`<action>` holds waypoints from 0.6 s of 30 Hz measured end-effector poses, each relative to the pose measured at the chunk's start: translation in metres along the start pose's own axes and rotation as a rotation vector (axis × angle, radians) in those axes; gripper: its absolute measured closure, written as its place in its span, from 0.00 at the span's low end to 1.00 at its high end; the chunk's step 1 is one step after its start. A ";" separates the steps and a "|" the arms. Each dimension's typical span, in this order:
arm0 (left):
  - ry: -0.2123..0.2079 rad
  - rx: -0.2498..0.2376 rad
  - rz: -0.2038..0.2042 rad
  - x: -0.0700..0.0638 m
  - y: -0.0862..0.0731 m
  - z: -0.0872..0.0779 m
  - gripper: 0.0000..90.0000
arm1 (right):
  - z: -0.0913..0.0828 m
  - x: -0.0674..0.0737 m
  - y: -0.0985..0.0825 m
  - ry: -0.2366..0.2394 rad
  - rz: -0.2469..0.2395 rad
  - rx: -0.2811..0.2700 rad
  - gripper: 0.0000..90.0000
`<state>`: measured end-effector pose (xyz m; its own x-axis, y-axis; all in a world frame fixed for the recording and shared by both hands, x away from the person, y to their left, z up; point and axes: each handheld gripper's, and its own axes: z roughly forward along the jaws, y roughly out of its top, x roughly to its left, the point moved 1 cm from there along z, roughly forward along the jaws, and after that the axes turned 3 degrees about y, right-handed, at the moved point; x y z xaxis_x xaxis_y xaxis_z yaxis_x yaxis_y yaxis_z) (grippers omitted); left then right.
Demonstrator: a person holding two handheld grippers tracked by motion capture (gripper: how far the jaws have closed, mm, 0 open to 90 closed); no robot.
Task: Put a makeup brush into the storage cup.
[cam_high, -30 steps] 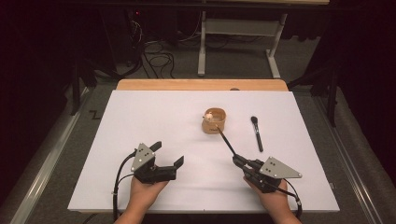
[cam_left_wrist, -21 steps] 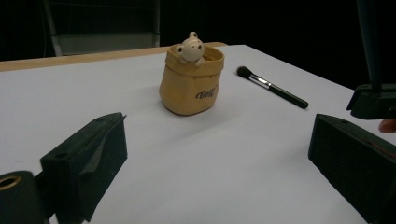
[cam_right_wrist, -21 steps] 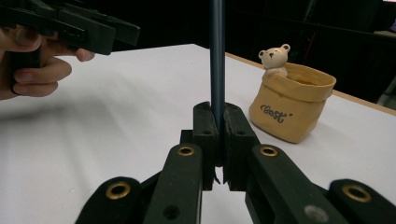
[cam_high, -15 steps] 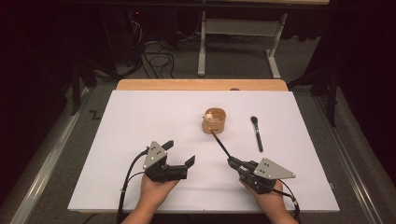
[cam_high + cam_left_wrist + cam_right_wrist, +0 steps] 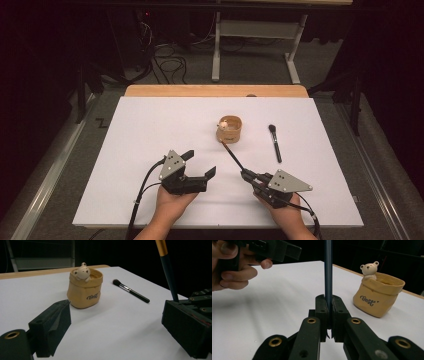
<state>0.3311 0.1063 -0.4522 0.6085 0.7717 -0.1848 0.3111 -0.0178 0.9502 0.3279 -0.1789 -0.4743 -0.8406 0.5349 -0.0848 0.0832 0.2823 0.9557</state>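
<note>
High view looks down from above the worktop (image 5: 150, 130); both gripper views sit low, close — sharing the pot (image 5: 85, 288) (bear-topped).

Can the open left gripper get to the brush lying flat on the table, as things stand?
Probably not directly. The loose brush lies beyond the bear pot, and the right gripper with its held brush crosses the straight path from the left gripper. It would have to go around.

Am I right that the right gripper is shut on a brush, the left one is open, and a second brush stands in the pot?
Not quite: the second brush lies flat on the table beside the pot, as the high view shows. The right gripper is shut on a brush; the left gripper is open.
</note>
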 end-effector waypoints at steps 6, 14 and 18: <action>-0.018 0.002 0.000 -0.003 0.002 0.002 0.12 | 0.003 0.001 0.000 0.009 -0.005 -0.001 0.97; -0.049 0.005 -0.001 -0.009 0.005 0.006 0.16 | 0.006 0.002 0.000 0.013 -0.021 0.011 0.97; -0.071 0.002 -0.007 -0.011 0.008 0.008 0.18 | 0.007 0.003 0.000 0.017 -0.029 0.012 0.97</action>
<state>0.3326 0.0925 -0.4444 0.6568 0.7247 -0.2084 0.3164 -0.0140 0.9485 0.3291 -0.1713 -0.4767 -0.8515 0.5131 -0.1077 0.0650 0.3072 0.9494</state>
